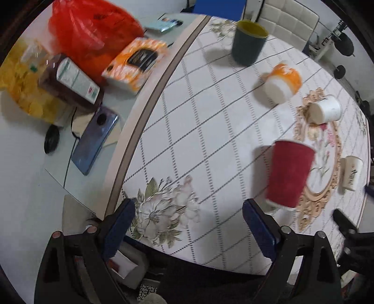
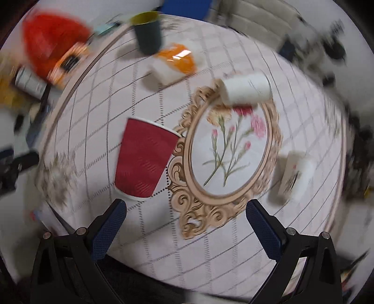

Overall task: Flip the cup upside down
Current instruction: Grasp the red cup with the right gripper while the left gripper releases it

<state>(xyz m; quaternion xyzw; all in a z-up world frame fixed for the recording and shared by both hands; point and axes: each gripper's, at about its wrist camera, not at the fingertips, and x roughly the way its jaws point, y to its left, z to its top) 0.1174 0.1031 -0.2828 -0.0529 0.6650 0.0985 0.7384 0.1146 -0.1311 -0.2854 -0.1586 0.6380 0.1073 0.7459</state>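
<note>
A red ribbed paper cup (image 1: 289,174) stands upright on the patterned tablecloth, wide mouth up; it also shows in the right wrist view (image 2: 145,161). My left gripper (image 1: 188,221) is open and empty, near the table's front edge, with the red cup just beyond its right finger. My right gripper (image 2: 187,222) is open and empty, with the red cup just beyond its left finger. A dark cup with a yellow inside (image 1: 249,42) stands upright at the back. An orange-and-white cup (image 1: 281,81), a white cup (image 1: 326,110) and a printed white cup (image 1: 350,173) are further right.
Left of the cloth lie a red plastic bag (image 1: 91,32), an orange box (image 1: 138,63), a brown bottle (image 1: 70,81) and a phone (image 1: 95,142). A white chair (image 1: 287,21) stands behind the table. The right wrist view is motion-blurred.
</note>
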